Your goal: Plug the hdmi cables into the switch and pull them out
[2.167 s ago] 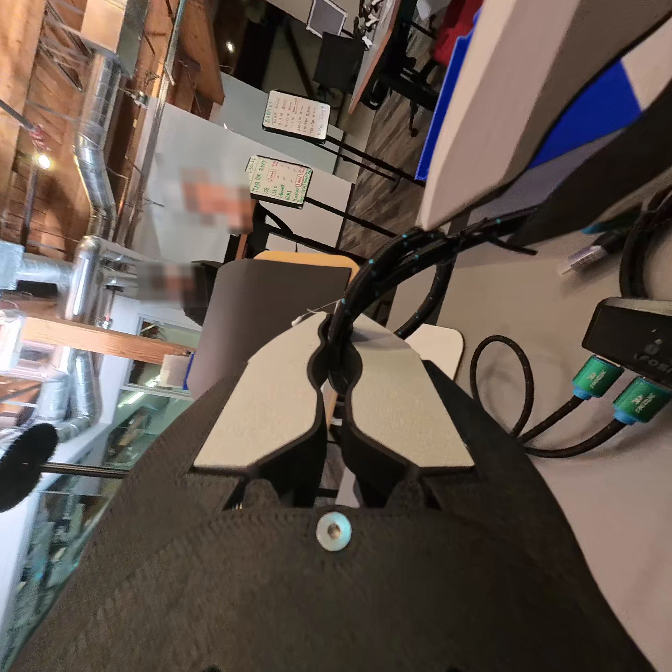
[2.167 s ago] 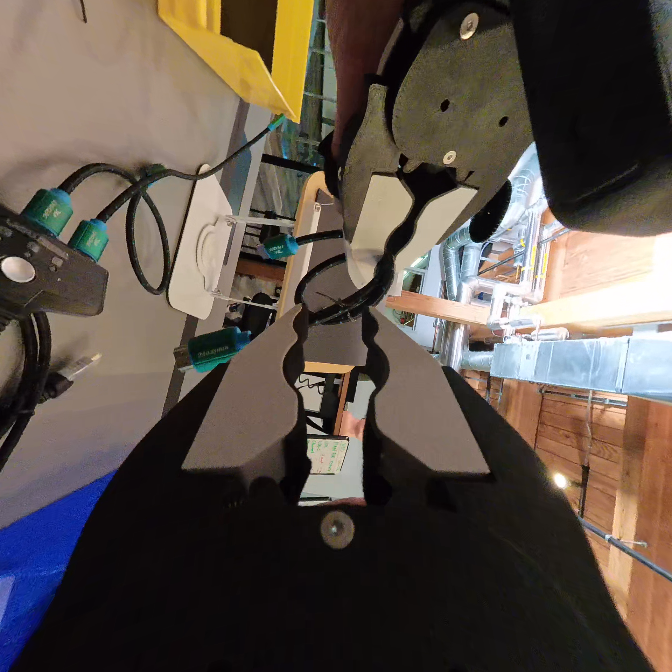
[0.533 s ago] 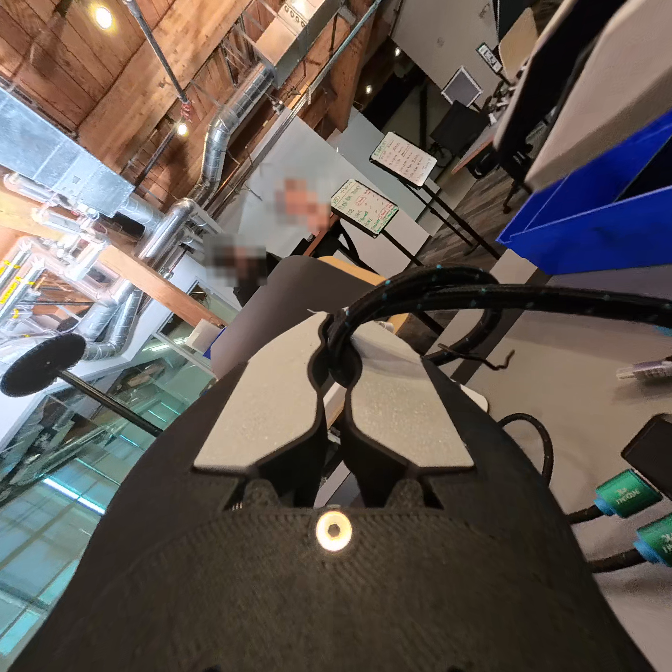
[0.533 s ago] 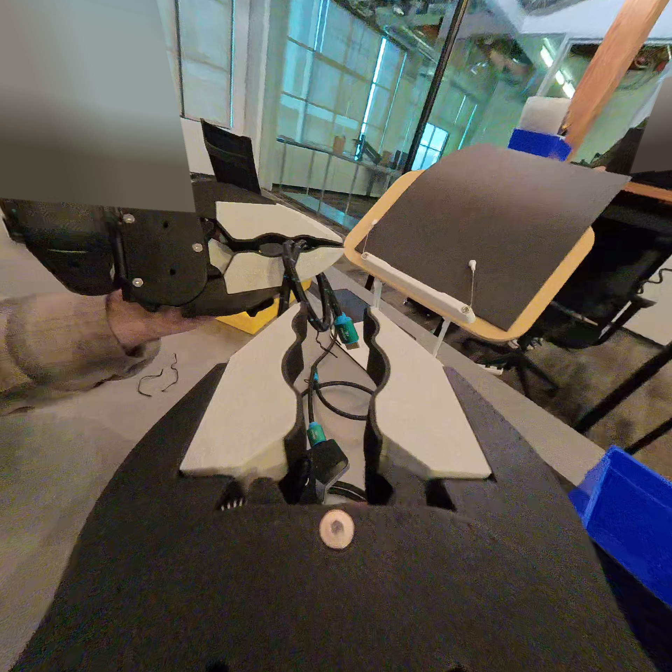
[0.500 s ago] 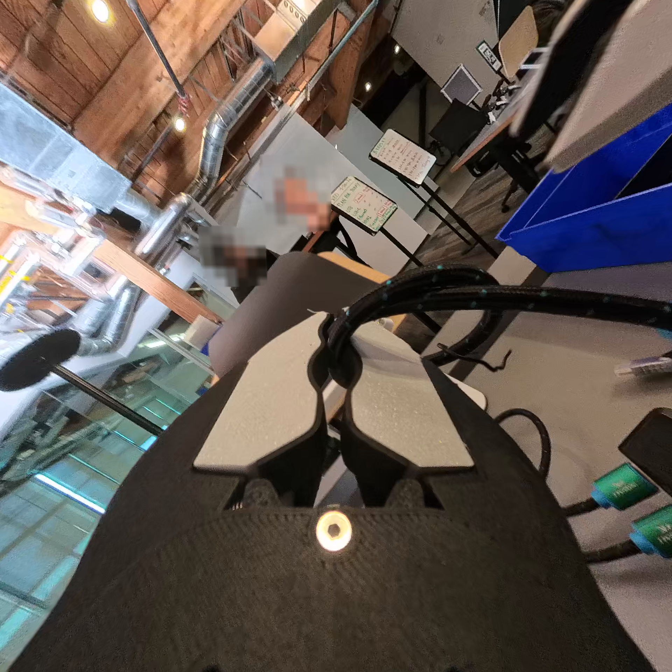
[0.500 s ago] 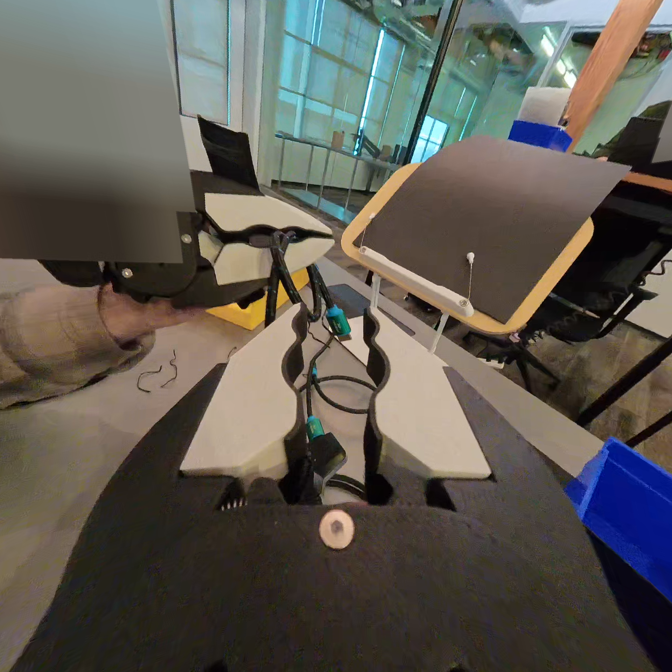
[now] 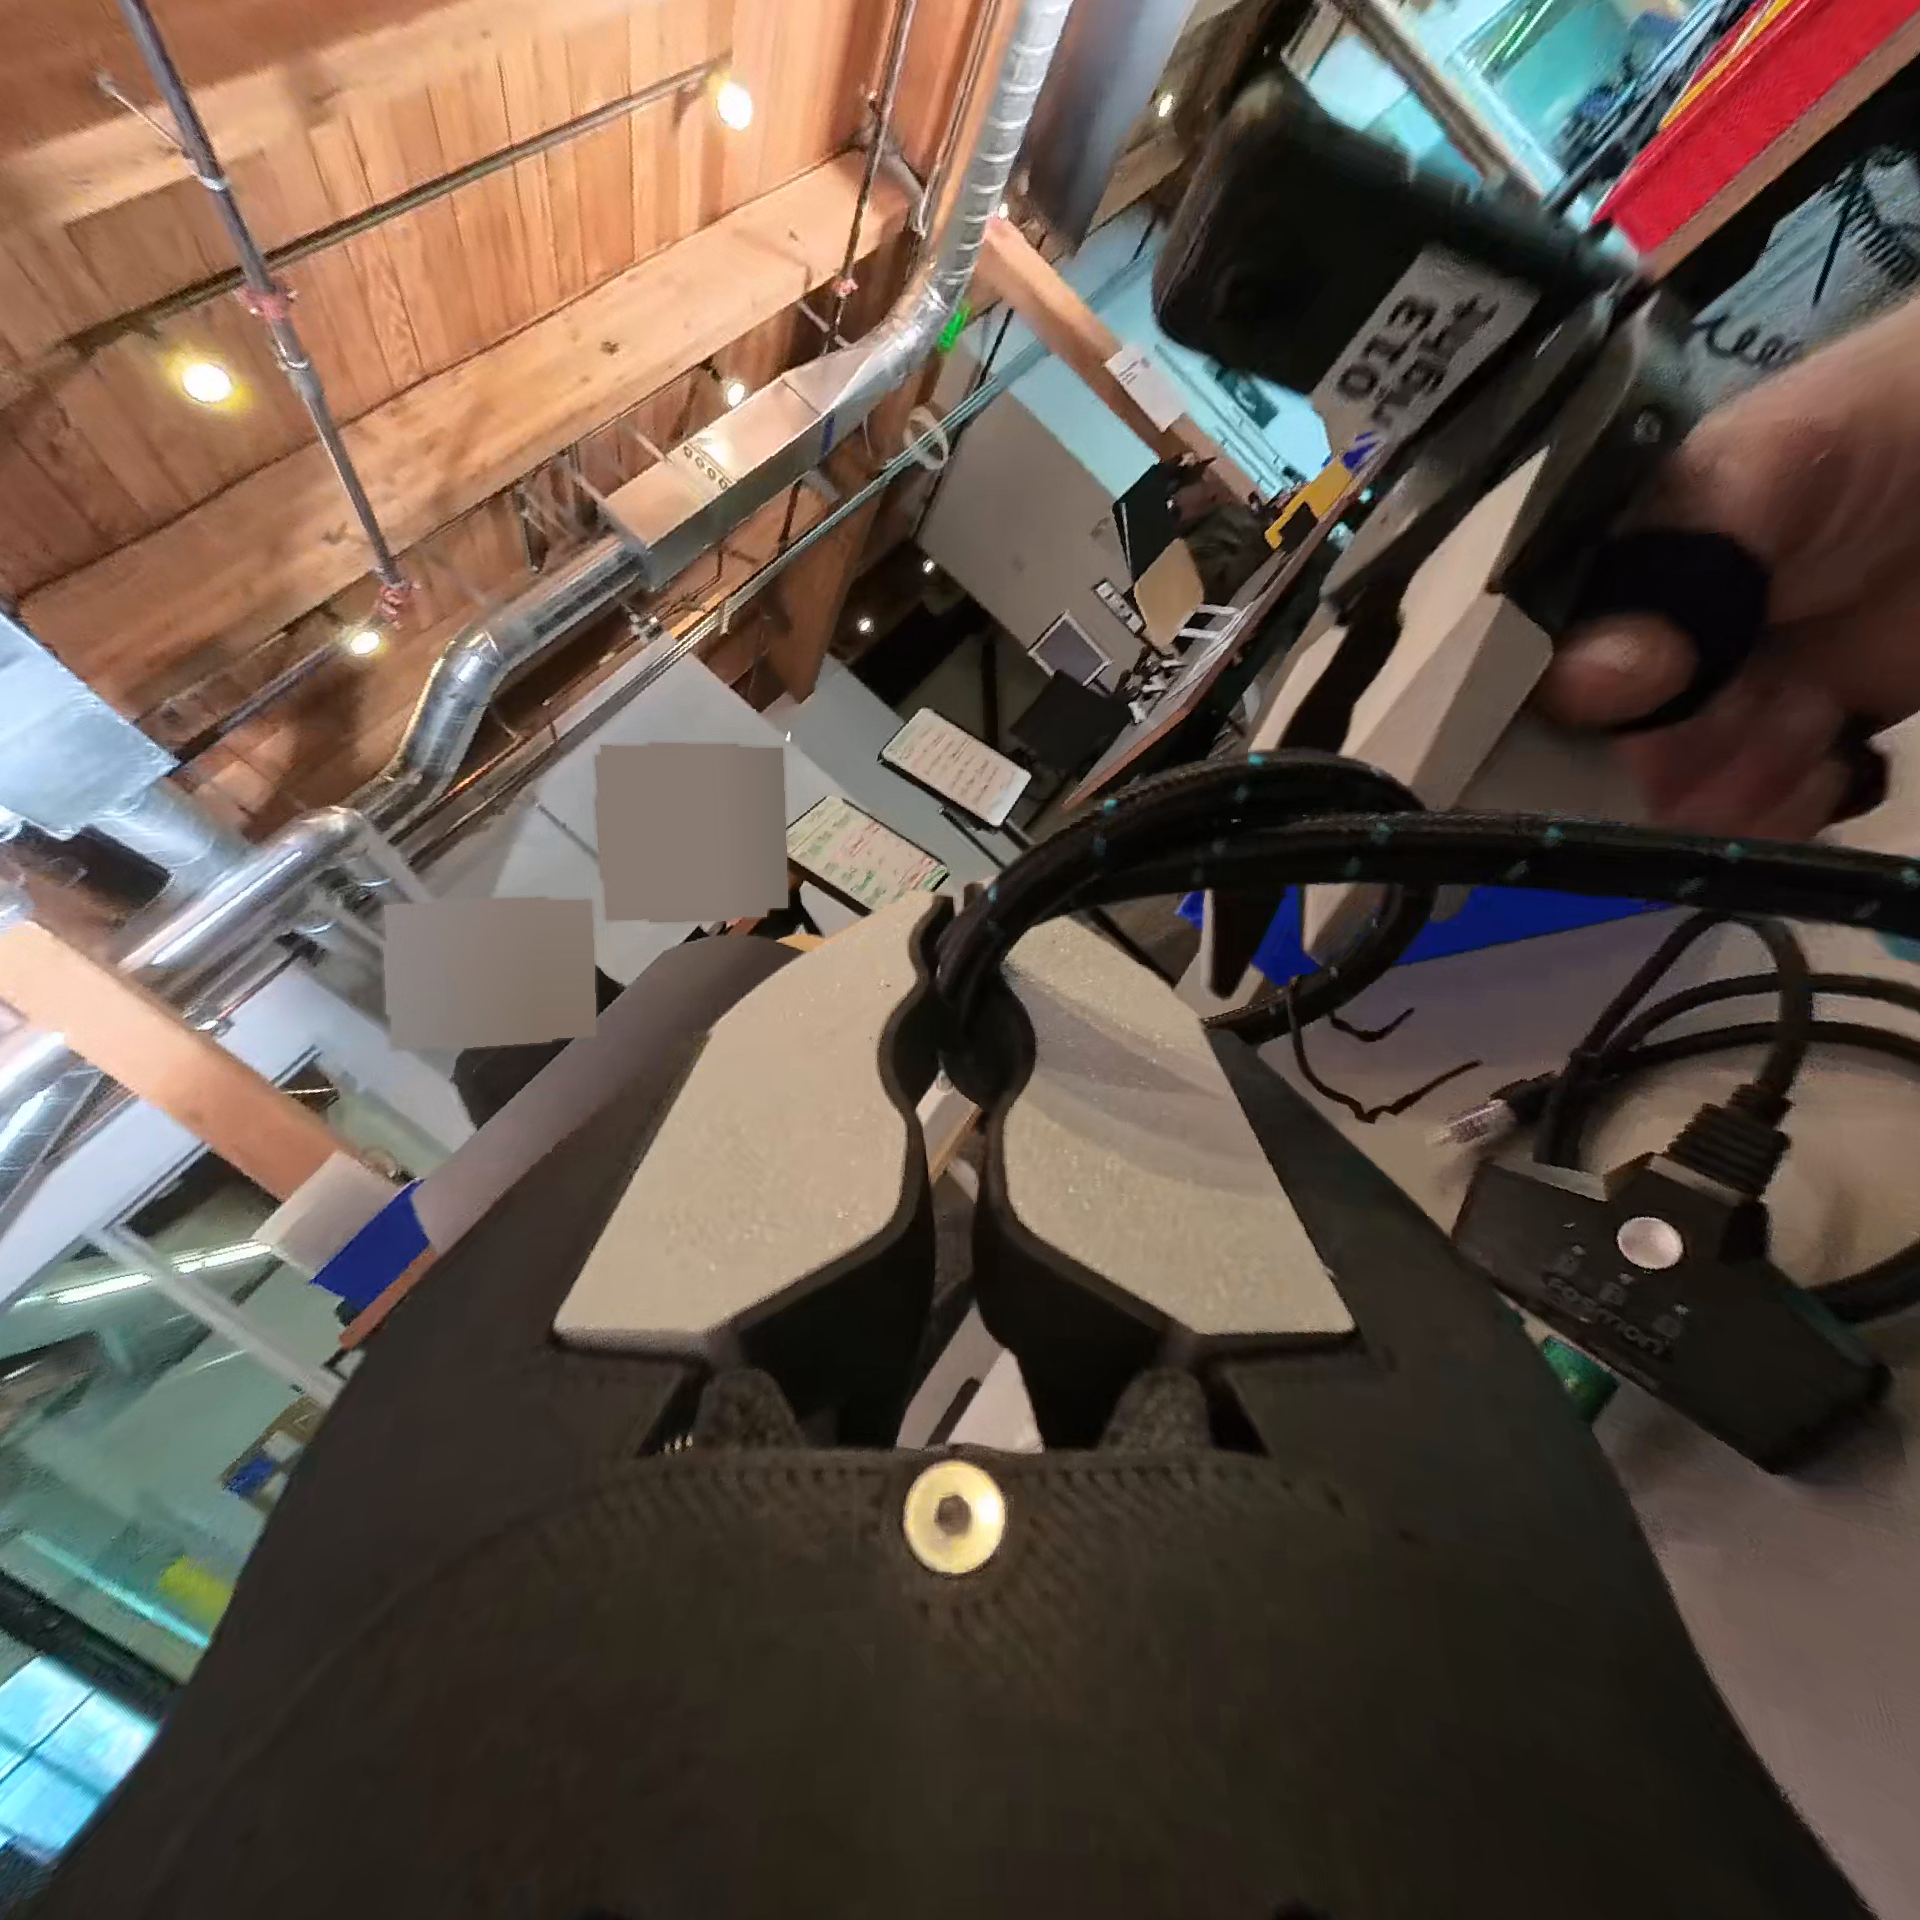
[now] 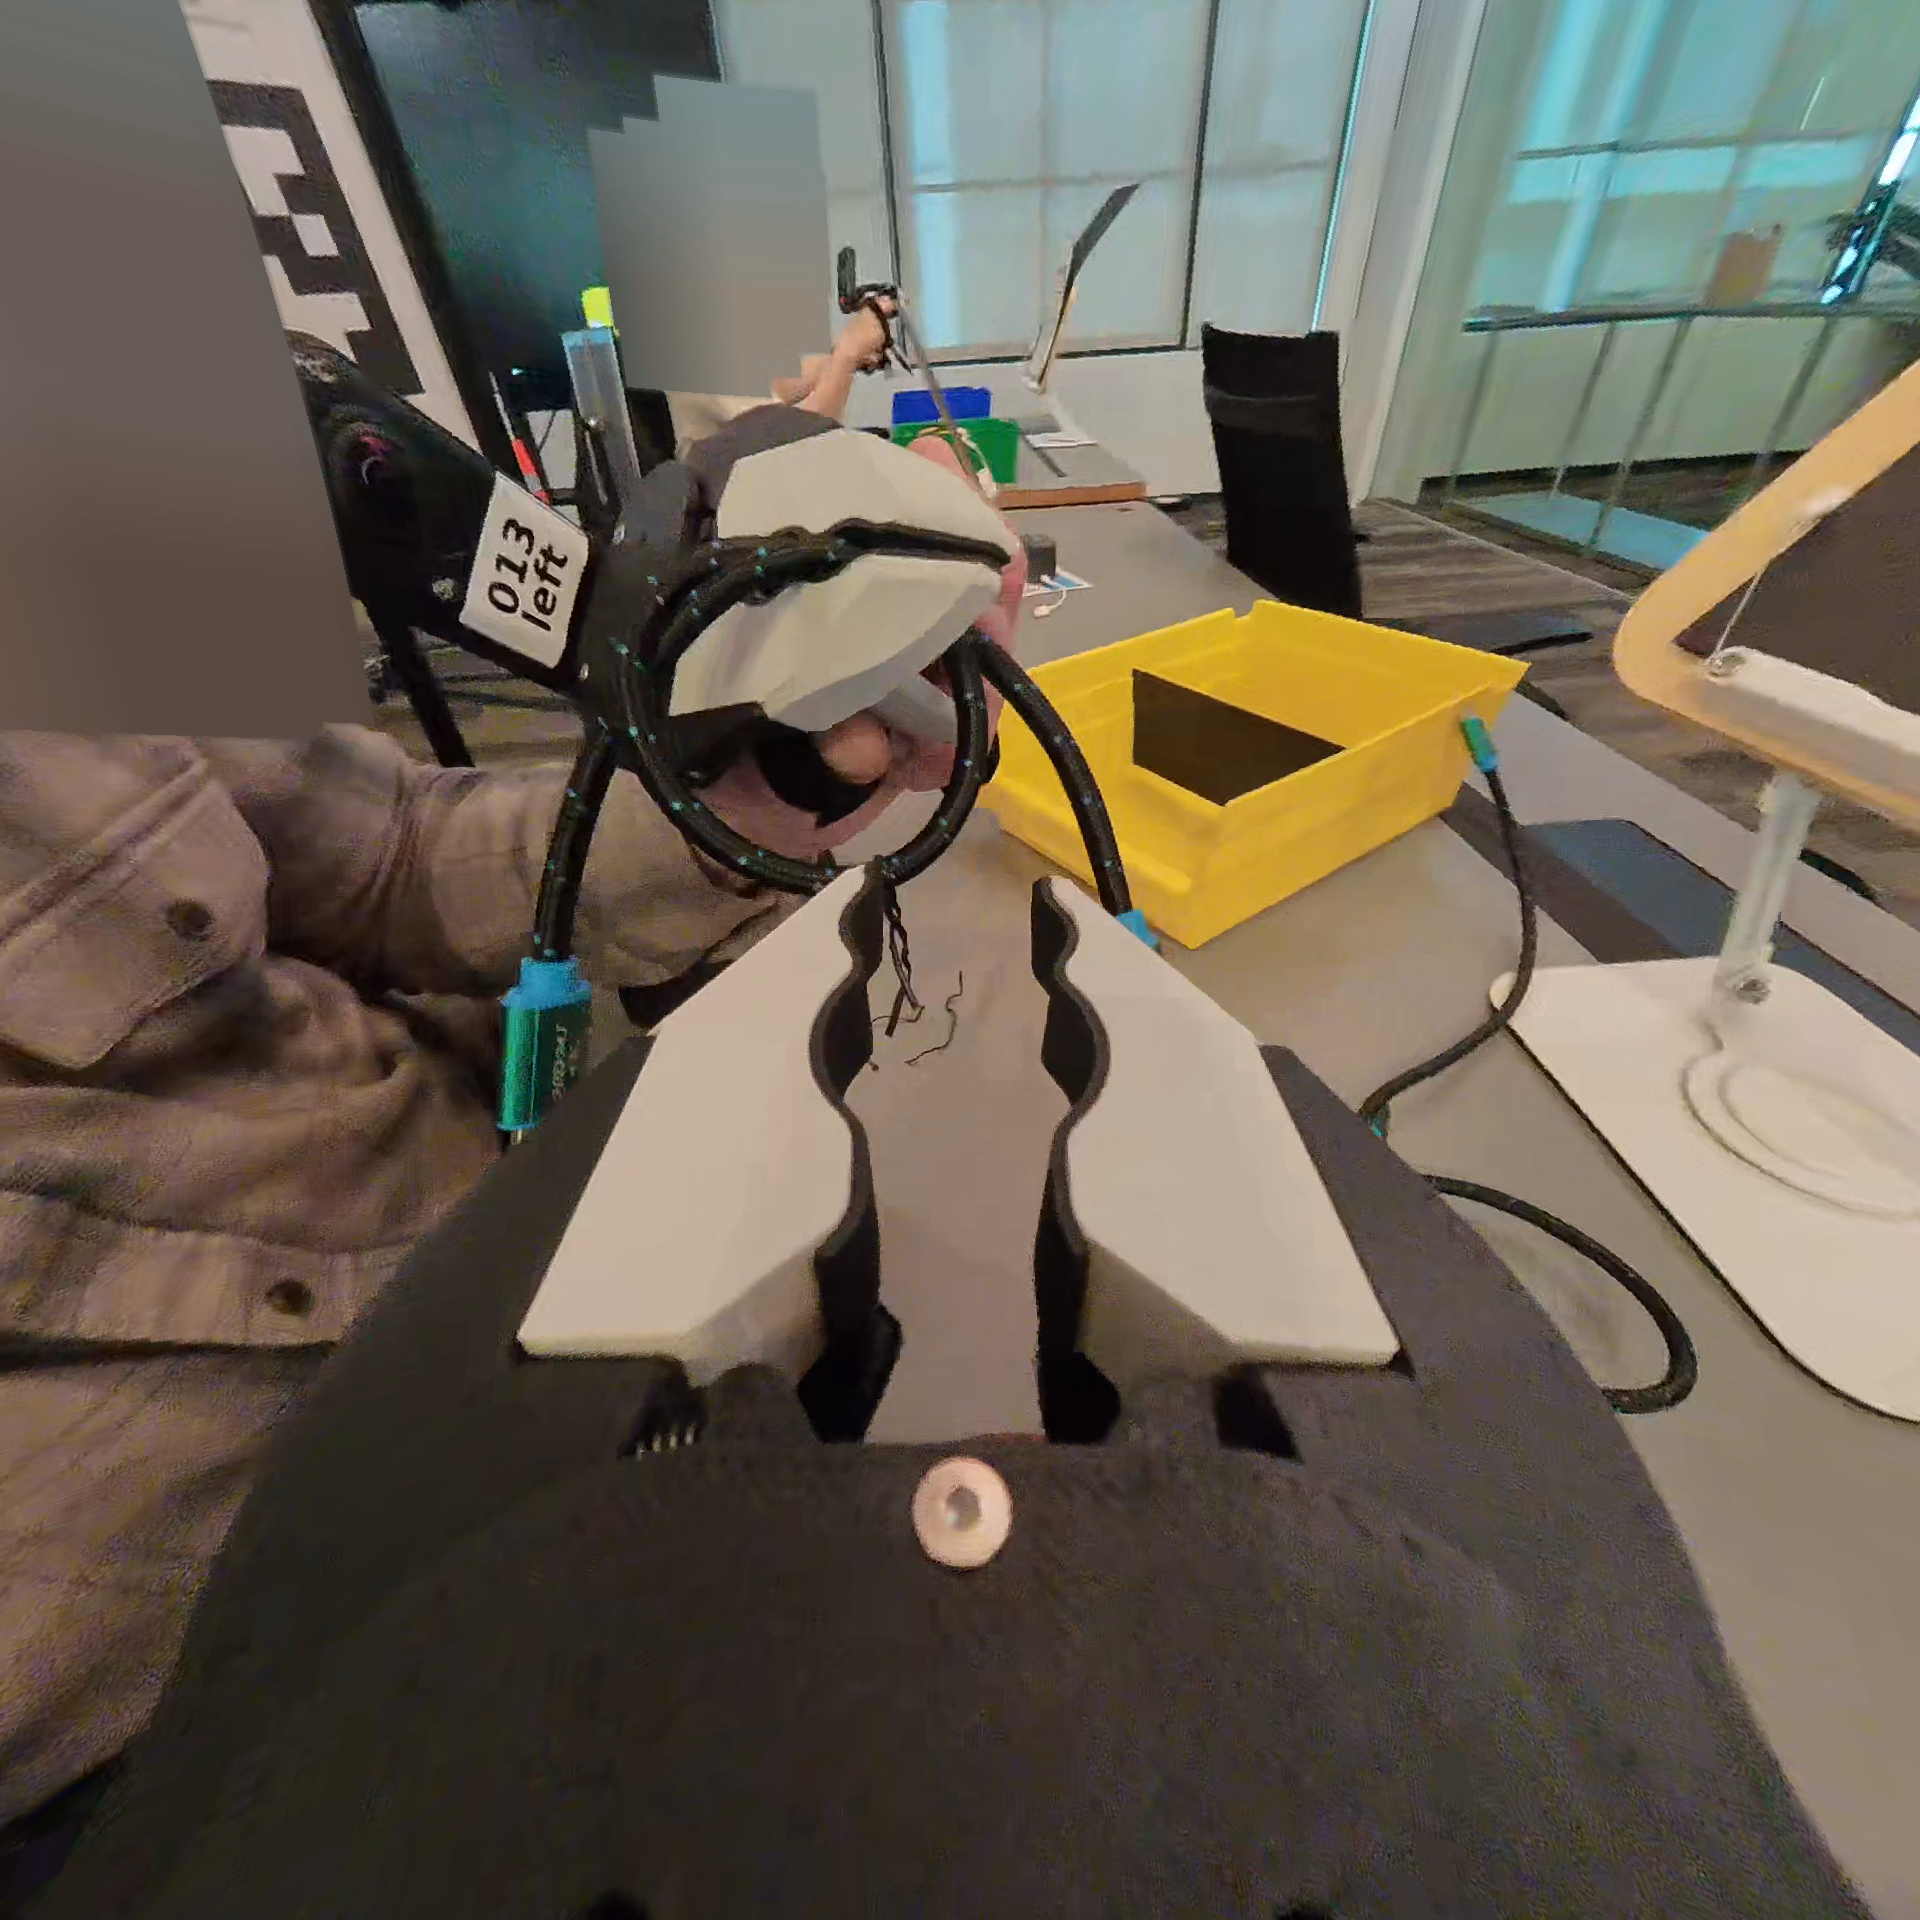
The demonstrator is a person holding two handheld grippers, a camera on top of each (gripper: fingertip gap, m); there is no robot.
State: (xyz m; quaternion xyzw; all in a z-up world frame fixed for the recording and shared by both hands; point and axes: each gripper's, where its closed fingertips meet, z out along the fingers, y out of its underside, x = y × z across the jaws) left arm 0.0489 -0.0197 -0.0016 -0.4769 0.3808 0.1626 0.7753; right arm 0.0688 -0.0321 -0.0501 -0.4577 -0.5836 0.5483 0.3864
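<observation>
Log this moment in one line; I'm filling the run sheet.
left claw: shut on coiled HDMI cable | right claw: open, empty | switch: on table

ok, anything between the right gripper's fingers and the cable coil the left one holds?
Nothing solid. In the right wrist view the open right gripper sits just below the coiled cable; only a dangling black twist tie hangs into the gap.
</observation>
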